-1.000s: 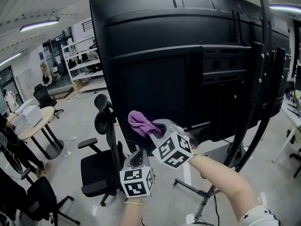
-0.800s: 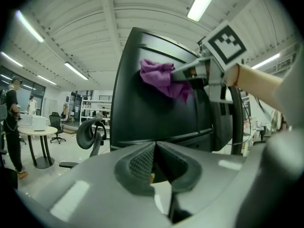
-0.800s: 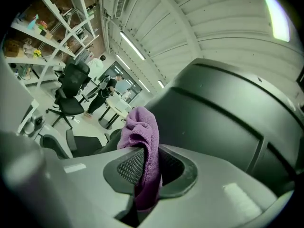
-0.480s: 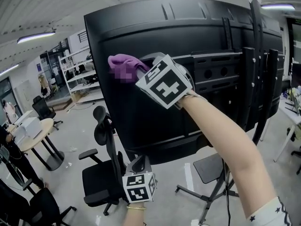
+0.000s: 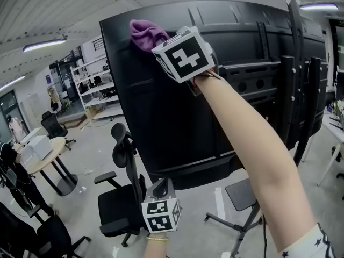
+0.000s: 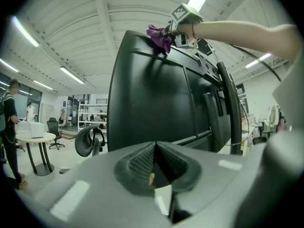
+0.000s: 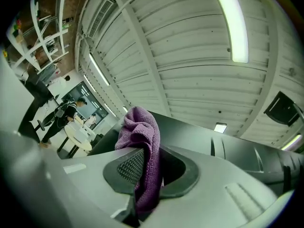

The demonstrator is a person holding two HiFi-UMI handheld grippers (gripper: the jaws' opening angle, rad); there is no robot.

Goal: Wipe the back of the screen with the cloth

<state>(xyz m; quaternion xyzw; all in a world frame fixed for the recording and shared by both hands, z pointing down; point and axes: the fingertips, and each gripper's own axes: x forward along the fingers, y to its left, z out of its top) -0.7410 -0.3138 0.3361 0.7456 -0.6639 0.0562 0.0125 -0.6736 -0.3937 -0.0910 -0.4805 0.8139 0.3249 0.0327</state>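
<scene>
Cloth (image 5: 144,32): purple, bunched, pinched in right tongs (image 5: 160,42). Right gripper view shows both pads clamped on one fold, with the rest of the cloth (image 7: 140,132) bulging out past the tips of the tongs (image 7: 148,167).

Position: cloth is pressed against the back of the screen (image 5: 172,122), at its upper left corner as the head view shows it, just under the top edge. Left gripper view agrees: cloth (image 6: 159,36) sits on the top edge of the black panel, with the right tongs (image 6: 176,26) right behind it and the arm fully stretched up.

Left tongs (image 5: 161,186): low, below the bottom edge of the screen, well apart from it, touching nothing. Pads are pressed together in the left gripper view (image 6: 155,151), with nothing between them.

Screen: black and upright on a wheeled stand (image 5: 244,219). The mount bracket (image 5: 252,74) is toward the right side of the back panel, away from the cloth.

Office chair (image 5: 121,198) stands on the floor under the screen's lower left corner, just beside the left tongs in the head view.
</scene>
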